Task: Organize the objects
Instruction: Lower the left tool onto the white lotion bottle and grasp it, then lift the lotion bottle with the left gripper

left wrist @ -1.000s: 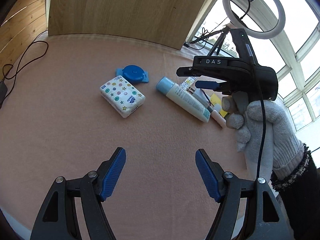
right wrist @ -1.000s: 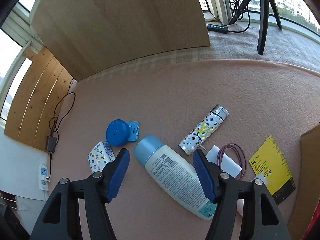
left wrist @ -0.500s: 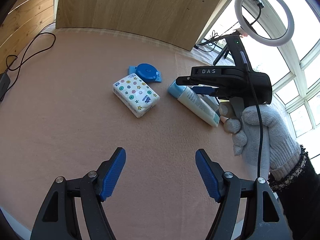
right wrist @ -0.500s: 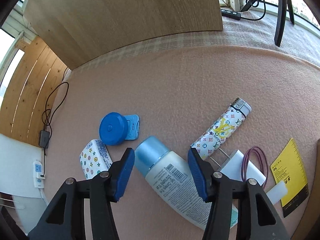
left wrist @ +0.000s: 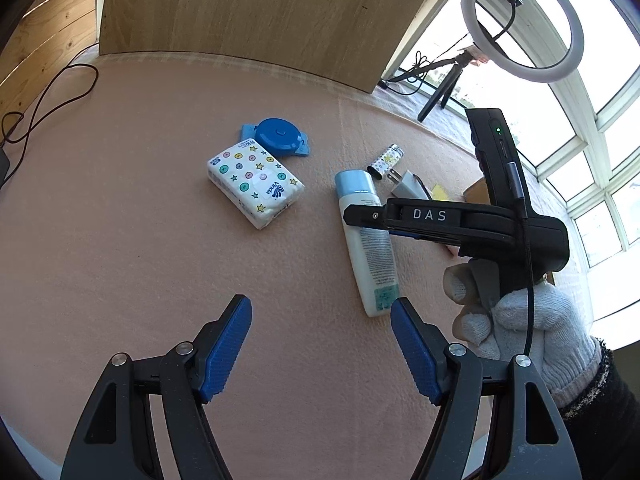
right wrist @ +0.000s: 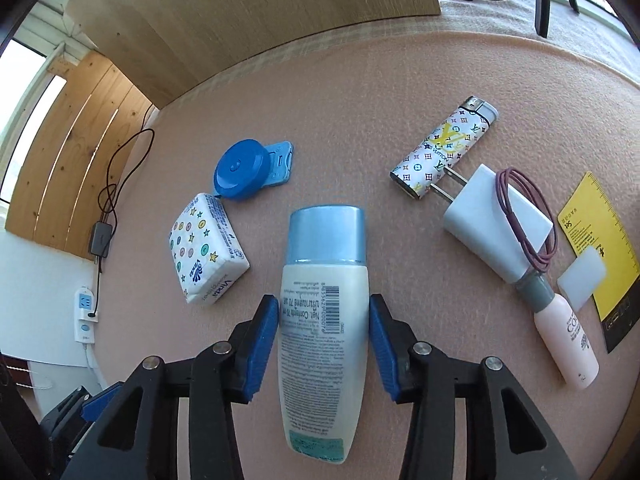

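Tissue pack [right wrist: 206,250] left of bottle [right wrist: 323,308], charger [right wrist: 496,222] right.

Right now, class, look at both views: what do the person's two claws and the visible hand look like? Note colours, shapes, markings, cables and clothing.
Each claw, left claw and right claw, has two black angular arms with silver bolts and ribbed blue pads. The right claw's black body reads "DAS" in white, with a green light and a black cable. The right hand wears a white knitted glove and a dark sleeve.

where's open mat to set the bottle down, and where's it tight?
Free: the wide mat left of the tissue pack, and the strip between left gripper and the pack. Crowded: right of the bottle, where lighter, charger, pink tube and yellow card cluster.
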`<move>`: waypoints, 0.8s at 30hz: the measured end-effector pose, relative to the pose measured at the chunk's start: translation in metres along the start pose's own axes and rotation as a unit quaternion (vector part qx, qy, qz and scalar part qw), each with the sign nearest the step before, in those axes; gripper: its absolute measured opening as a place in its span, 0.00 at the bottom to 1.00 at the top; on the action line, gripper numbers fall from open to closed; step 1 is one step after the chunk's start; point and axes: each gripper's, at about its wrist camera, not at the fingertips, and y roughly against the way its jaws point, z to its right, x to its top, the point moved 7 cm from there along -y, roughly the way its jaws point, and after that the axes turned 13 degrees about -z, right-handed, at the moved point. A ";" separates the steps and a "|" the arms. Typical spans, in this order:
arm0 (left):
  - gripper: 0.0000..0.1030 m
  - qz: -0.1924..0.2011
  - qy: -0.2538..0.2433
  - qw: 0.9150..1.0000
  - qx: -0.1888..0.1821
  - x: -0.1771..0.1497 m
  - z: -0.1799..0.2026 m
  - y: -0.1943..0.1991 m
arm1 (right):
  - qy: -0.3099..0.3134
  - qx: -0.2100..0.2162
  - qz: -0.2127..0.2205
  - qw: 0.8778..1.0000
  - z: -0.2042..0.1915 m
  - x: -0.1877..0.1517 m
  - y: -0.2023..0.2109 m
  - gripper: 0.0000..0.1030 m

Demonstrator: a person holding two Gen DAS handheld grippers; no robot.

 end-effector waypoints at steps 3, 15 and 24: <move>0.73 -0.005 -0.005 1.000 -0.002 -0.002 0.004 -0.004 | -0.011 0.005 0.003 1.000 0.002 -0.016 0.001 0.41; 0.80 -0.035 -0.061 0.998 0.007 -0.007 0.032 -0.041 | -0.037 0.021 0.037 0.998 0.020 -0.053 0.024 0.51; 0.80 -0.048 -0.102 0.994 0.013 0.002 0.058 -0.069 | -0.043 0.003 0.068 0.997 0.040 -0.060 0.047 0.52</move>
